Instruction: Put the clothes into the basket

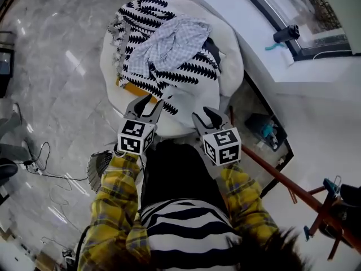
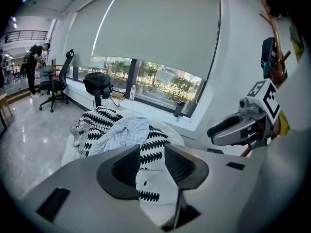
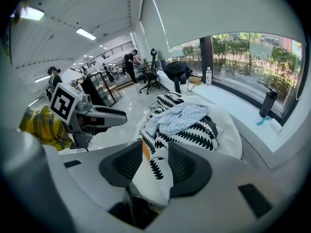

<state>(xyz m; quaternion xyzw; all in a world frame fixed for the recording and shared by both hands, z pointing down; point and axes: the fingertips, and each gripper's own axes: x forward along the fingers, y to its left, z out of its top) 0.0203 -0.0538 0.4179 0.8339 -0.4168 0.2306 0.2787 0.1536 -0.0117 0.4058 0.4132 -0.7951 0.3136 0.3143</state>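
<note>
The clothes sit heaped on a white beanbag [image 1: 228,55]: a patterned cloth [image 1: 186,72] with a checked shirt [image 1: 169,44] on top. The right claw [image 1: 206,116] is clamped on the patterned cloth's near edge, and the left claw [image 1: 151,105] hangs apart just beside it. It all looks light and floppy, so I'd pinch a bunched fold.

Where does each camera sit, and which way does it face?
Head view: on the person's head, facing steeply down at the clothes pile on a white cushion; left tool, right tool, yellow sleeves show.
Left gripper view: on the left tool, looking along its open jaws at the pile; right tool at right.
Right gripper view: on the right tool, jaws pinching the patterned cloth; left tool at left.
Shared: all see the pile.
</note>
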